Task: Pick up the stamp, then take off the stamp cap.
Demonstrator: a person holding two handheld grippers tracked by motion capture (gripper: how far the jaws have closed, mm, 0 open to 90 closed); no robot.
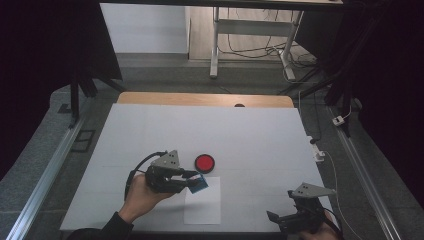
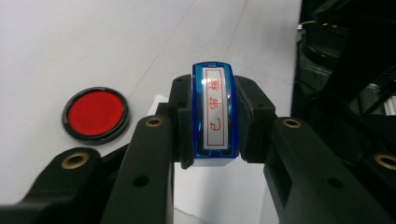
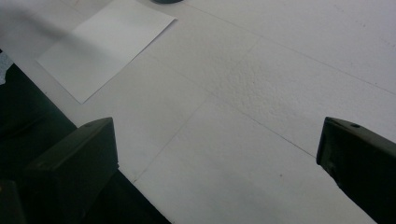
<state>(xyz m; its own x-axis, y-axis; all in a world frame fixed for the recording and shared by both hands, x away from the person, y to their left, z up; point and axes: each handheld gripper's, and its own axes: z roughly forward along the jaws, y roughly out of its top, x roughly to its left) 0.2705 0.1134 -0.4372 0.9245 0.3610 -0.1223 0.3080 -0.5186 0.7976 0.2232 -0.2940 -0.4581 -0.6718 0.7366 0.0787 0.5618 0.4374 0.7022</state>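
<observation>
Your left gripper clamps the blue stamp, probably to ink it on the red pad; your right gripper waits, jaws apart.

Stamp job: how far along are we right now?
Done: the blue stamp is picked up, clamped in the left tool. In hand: it hangs over the top-left corner of the white paper, beside the open red ink pad. Left: no print shows on the paper, so the stamping itself remains. The right tool waits open near the table's front edge.
</observation>
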